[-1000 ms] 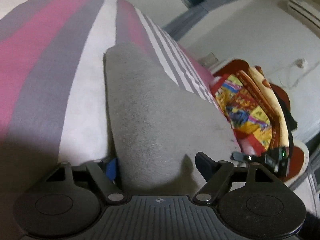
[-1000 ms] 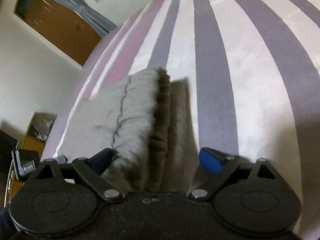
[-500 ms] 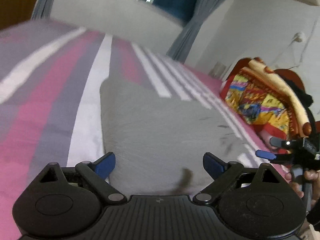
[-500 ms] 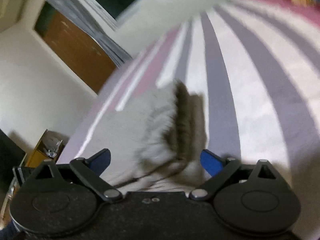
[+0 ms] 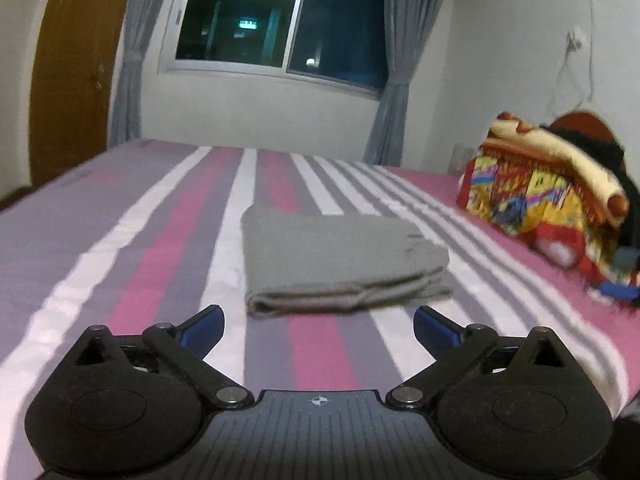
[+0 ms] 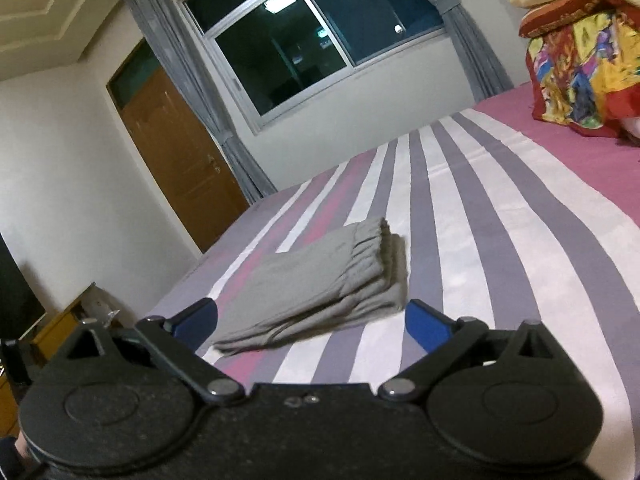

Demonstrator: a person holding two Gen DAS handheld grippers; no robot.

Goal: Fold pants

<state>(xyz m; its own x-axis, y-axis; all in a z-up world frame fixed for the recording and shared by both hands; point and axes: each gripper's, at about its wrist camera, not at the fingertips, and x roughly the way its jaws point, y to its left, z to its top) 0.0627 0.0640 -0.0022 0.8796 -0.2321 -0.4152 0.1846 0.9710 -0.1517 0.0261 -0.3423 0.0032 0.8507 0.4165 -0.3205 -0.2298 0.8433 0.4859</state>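
The grey pants (image 5: 340,258) lie folded into a flat stack on the striped bed (image 5: 120,240). My left gripper (image 5: 318,326) hangs back from the stack's near edge, its jaws still opening, with nothing between the blue pads. In the right wrist view the folded pants (image 6: 320,280) show their gathered waistband on top, at the far right end of the stack. My right gripper (image 6: 310,322) is open and empty, held above the bed (image 6: 500,240) just short of the stack.
A pile of bright patterned blankets (image 5: 552,196) sits at the head of the bed, on the right. Beyond the bed are a dark window (image 5: 280,24) with grey curtains and a wooden door (image 6: 180,160). A low wooden cabinet (image 6: 68,320) stands by the left wall.
Both grippers have let go of the pants, pulled back and risen, so the whole folded stack and the room now show. Each pair of jaws stands wider than before.
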